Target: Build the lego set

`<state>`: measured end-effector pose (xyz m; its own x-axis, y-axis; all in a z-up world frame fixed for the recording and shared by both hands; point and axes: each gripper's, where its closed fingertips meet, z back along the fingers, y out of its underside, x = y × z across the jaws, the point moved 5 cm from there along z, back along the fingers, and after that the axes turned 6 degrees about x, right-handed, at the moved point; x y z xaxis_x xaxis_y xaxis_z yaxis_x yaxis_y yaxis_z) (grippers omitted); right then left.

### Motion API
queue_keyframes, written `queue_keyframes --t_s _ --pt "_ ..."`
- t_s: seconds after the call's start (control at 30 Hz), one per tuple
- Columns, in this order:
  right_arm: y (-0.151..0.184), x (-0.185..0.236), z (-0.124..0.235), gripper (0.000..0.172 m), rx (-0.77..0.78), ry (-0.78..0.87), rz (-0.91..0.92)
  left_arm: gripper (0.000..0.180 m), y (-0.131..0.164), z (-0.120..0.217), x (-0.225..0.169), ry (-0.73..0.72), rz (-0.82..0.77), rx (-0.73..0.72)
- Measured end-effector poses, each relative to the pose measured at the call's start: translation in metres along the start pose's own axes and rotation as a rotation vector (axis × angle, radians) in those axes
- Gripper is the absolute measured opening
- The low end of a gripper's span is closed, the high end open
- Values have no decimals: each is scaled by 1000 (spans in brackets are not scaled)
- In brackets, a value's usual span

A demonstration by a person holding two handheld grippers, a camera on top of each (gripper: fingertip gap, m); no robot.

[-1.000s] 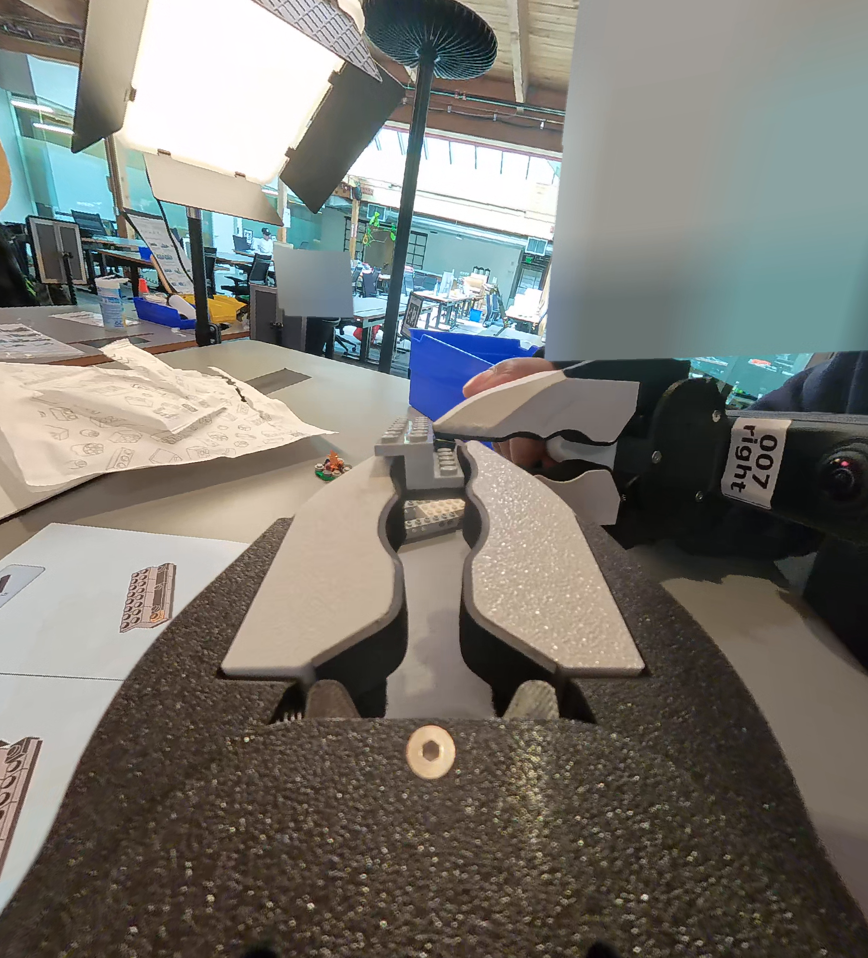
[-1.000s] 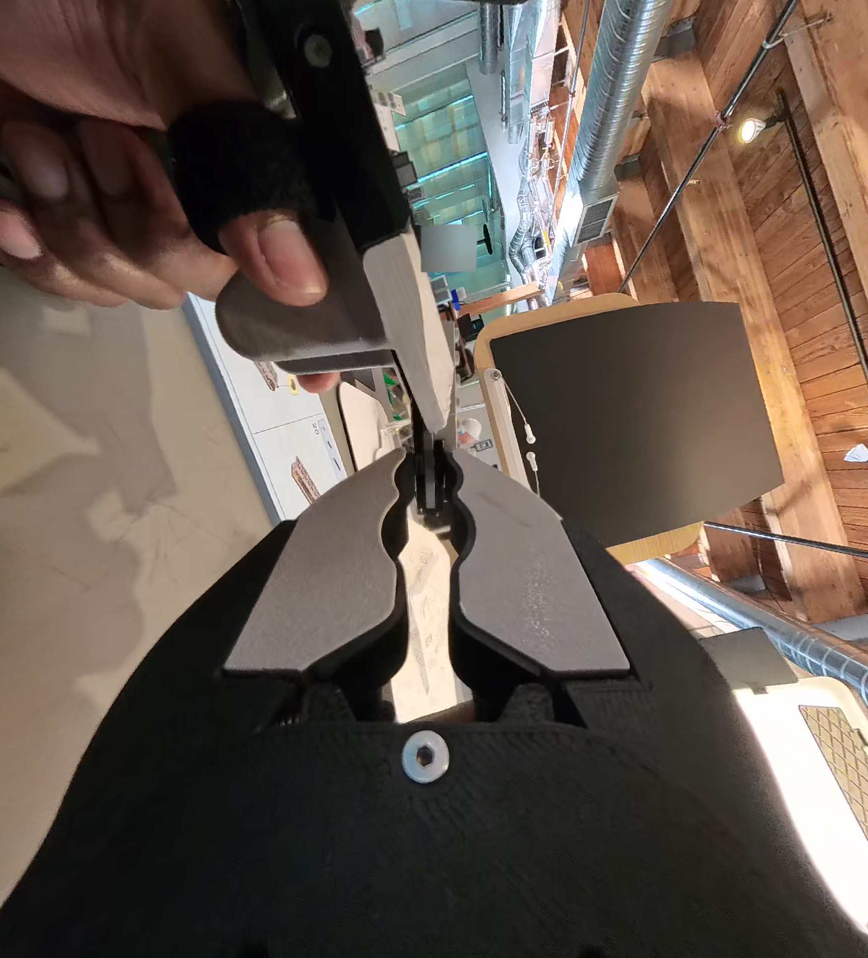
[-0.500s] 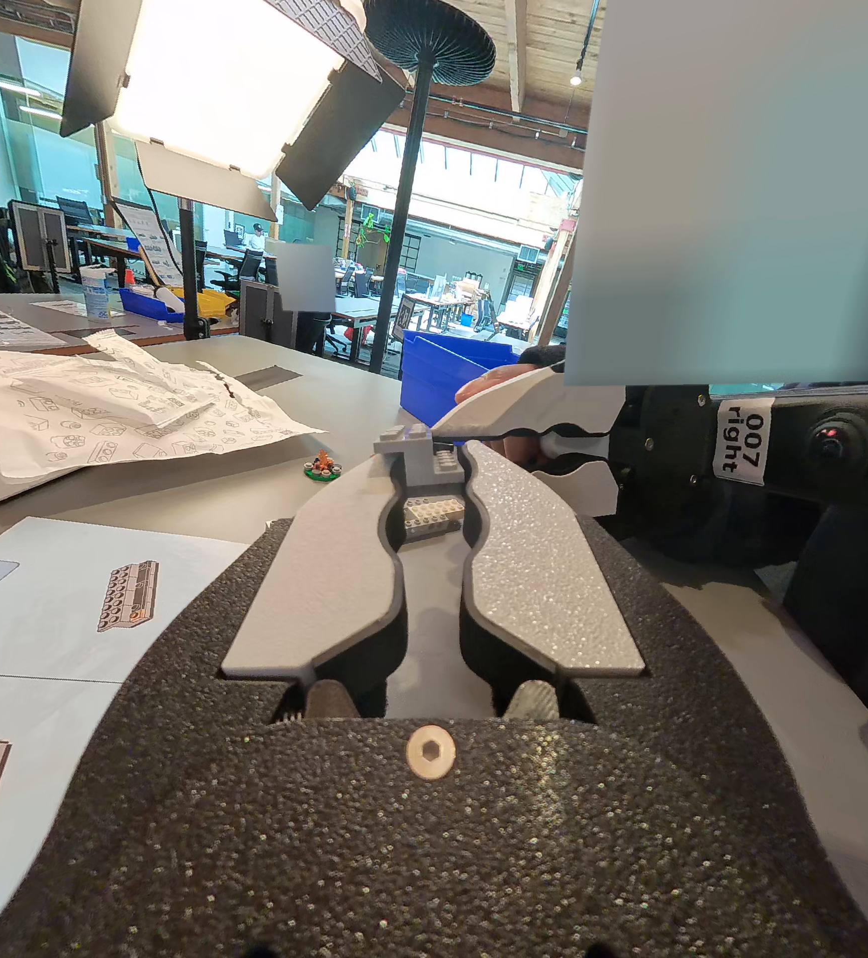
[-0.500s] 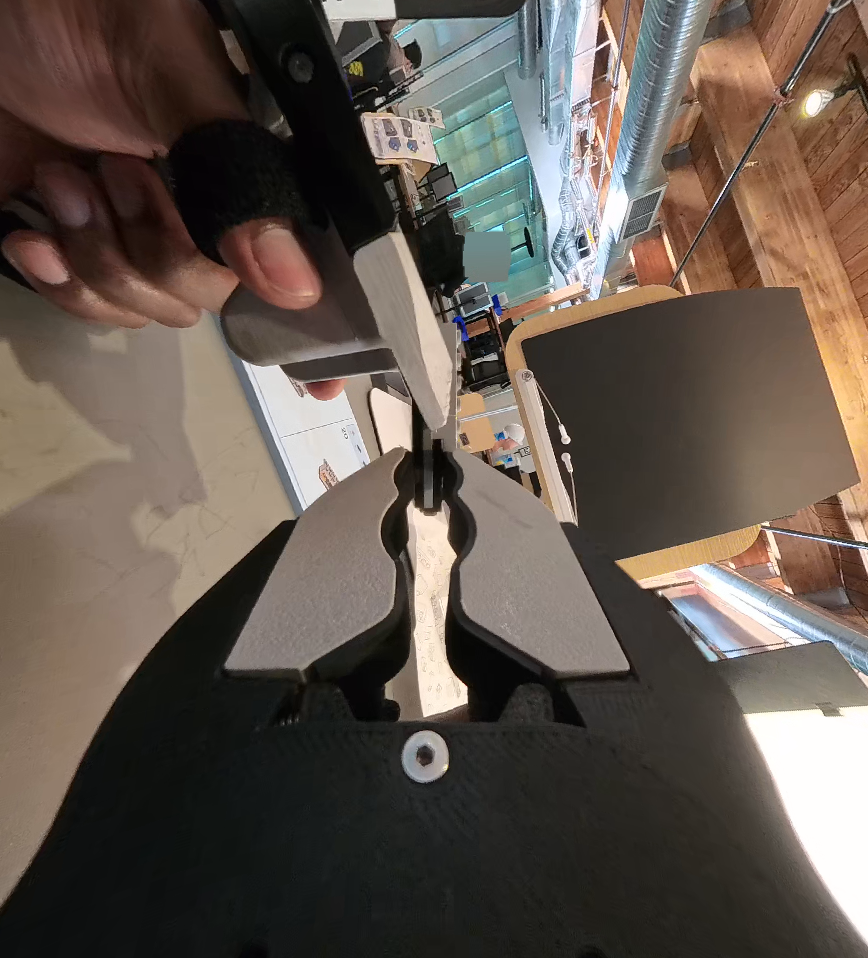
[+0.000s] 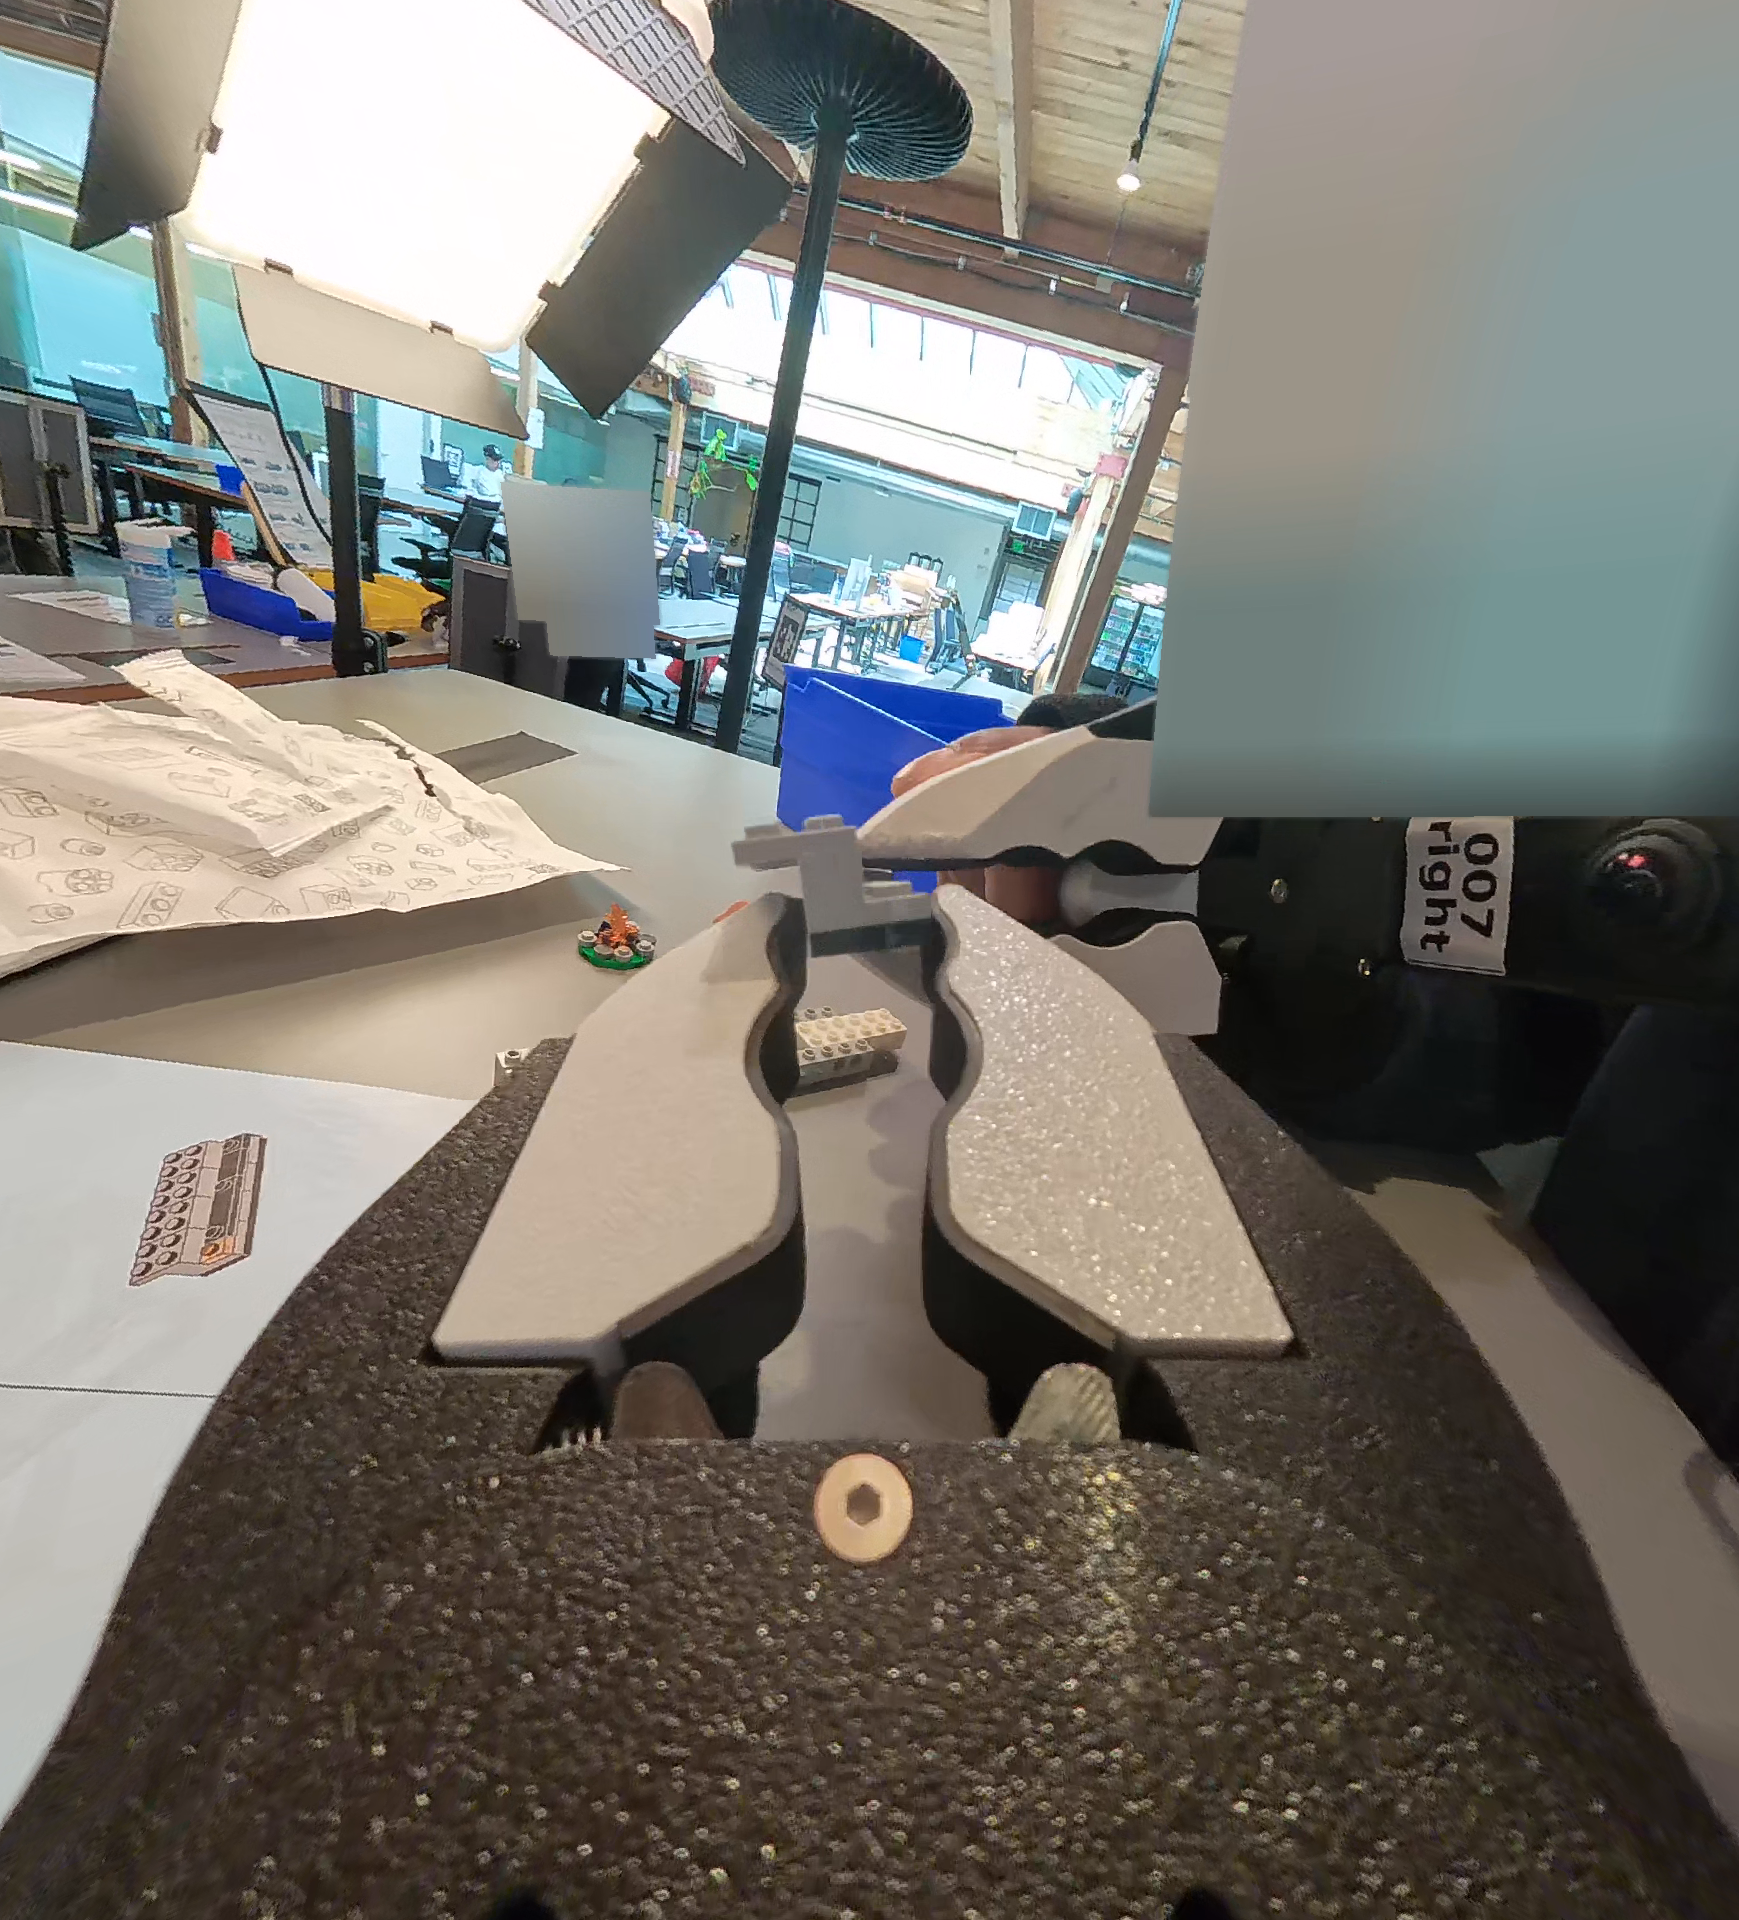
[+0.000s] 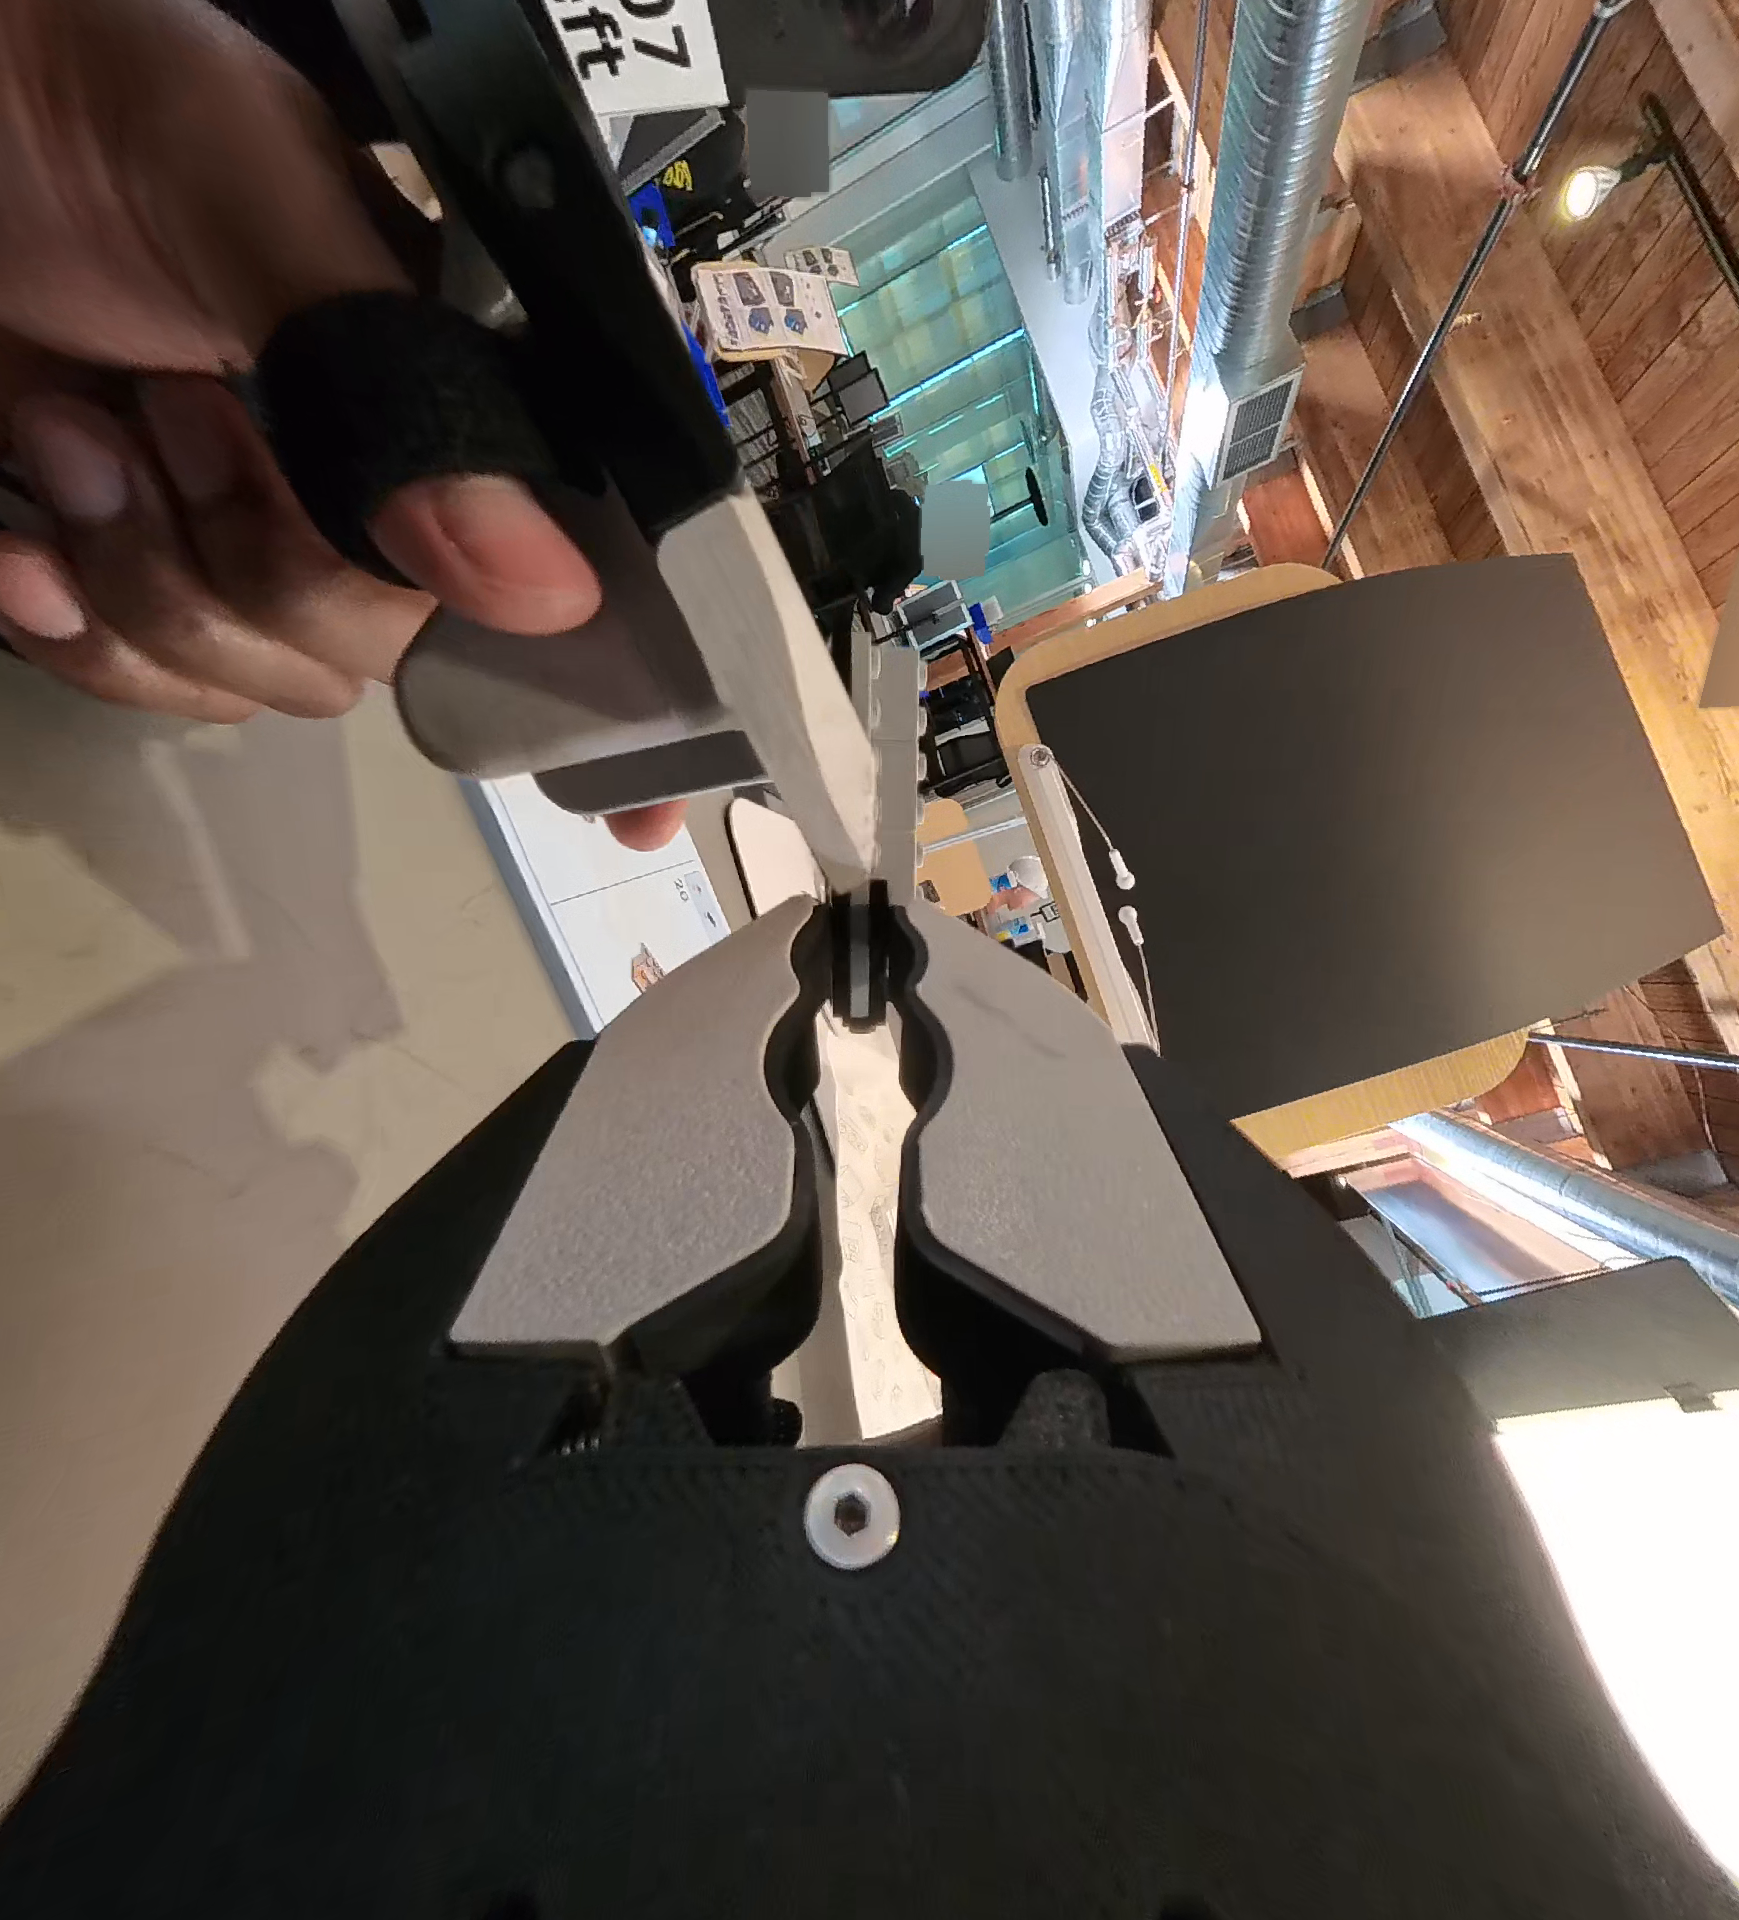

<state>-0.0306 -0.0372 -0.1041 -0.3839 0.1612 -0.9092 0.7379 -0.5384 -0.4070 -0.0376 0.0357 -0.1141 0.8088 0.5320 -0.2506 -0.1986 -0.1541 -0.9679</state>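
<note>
The left tongs pinch the lower part of a grey brick assembly – a stepped build with a dark plate along its underside – both fingertips pressed on its sides and the whole thing held above the table. The right tongs, reaching in from the right in the left wrist view, are pressed onto the same build: seen along their own fingers, they clamp a thin dark-and-grey edge of it, and a studded grey piece stands up just past their tips. A hand grips the left tool, one finger resting on a tong. On the table, below and between the left fingers, lies a small cream brick block. Farther left sit a tiny green disc with an orange flame piece, a crumpled white printed bag and, nearer, an instruction sheet. A blue bin stands at the far side.
</note>
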Motion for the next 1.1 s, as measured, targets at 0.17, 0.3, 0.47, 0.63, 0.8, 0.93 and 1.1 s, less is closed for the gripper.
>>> queue_keyframes --t_s 0.17,0.3,0.47,0.63,0.8,0.93,1.1 --pt "-2 0 1 10 -20 22 12 17 -1 1 0 11 3 -22" --pt "-4 0 1 11 -23 54 22 17 -2 3 0 22 15 -41" --pt "-5 -1 2 15 -23 80 31 18 -3 2 -2 20 -6 -45" --pt "-5 -1 2 14 -26 91 46 17 -3 3 -2 16 -14 -52" --pt "-6 -1 3 11 -26 98 64 17 -4 3 -3 8 -29 -59" --pt "-6 -1 5 10 -37 83 51 17 -4 4 -4 5 -49 -52" --pt "-6 -1 7 10 -64 60 22 17 -4 4 -5 17 -52 -53"
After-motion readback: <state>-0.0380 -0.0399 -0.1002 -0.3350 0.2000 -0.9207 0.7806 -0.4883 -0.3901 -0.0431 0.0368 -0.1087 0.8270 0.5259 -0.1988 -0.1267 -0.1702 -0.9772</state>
